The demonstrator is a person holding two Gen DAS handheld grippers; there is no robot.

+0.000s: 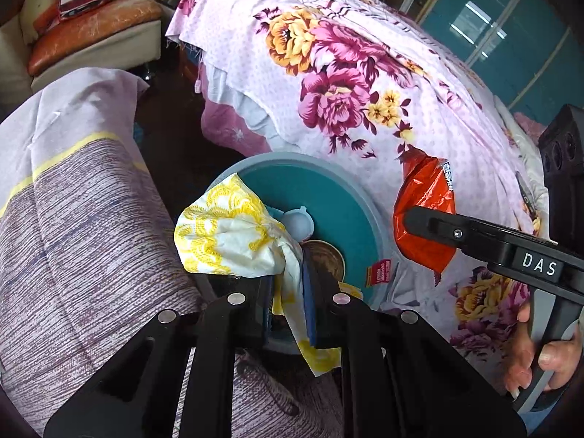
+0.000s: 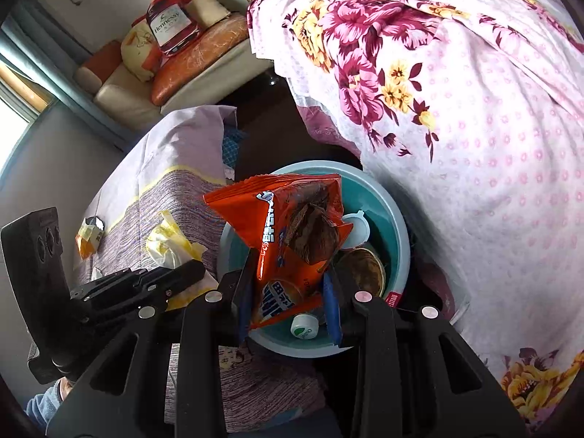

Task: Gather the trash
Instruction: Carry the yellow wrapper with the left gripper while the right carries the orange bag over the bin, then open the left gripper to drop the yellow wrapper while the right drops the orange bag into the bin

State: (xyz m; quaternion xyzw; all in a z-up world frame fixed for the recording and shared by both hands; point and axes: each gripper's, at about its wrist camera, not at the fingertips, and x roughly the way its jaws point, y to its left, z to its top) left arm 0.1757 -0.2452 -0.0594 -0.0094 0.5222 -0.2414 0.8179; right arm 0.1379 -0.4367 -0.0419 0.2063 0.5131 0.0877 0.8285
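A teal bin (image 1: 328, 189) (image 2: 387, 197) stands on the floor between two covered seats. My left gripper (image 1: 288, 292) is shut on a white and yellow crumpled napkin (image 1: 226, 233), held over the bin's near left rim. My right gripper (image 2: 288, 292) is shut on an orange snack wrapper (image 2: 281, 219), held above the bin; the wrapper also shows in the left wrist view (image 1: 423, 219). Inside the bin lie a white lid (image 1: 299, 224), a brown round cup (image 2: 361, 270) and a white bottle cap (image 2: 304, 326).
A flowered pink sheet (image 1: 365, 91) covers the bed on the right. A purple striped cover (image 1: 91, 237) lies on the left, with small yellow scraps (image 2: 87, 235) on it. A sofa with cushions and a bag (image 2: 168, 25) stands at the back.
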